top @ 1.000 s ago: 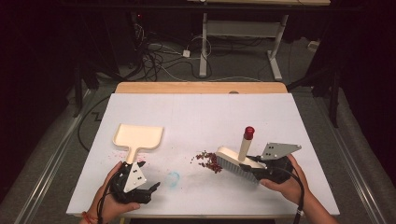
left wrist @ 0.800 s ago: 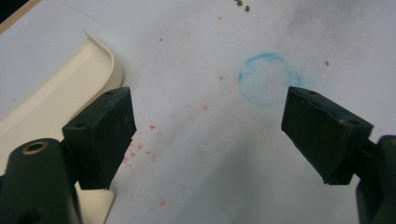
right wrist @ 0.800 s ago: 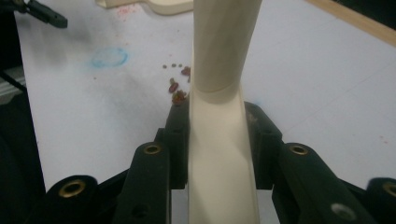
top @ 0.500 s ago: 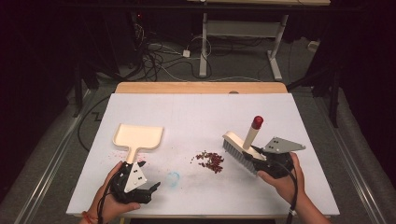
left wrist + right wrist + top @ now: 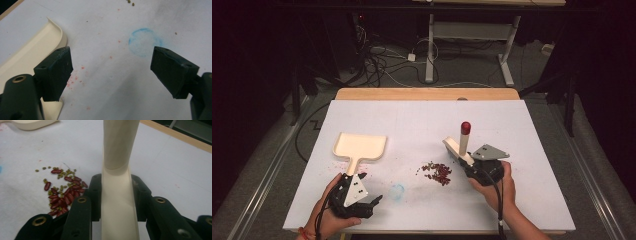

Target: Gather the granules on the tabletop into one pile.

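Beans (image 5: 436, 171) lie in a loose pile on the table (image 5: 542, 150), unswept. My right gripper (image 5: 473, 166) clamps the brush (image 5: 460, 144) just beside them; my left gripper (image 5: 371, 202), jaws wide, holds nothing near the dustpan (image 5: 359, 147) handle. Sweeping them in remains.

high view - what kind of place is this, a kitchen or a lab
Most likely a lab or recording workspace: a white-covered table in a dark room, loose cables on the floor behind it, and a bare desk frame beyond.
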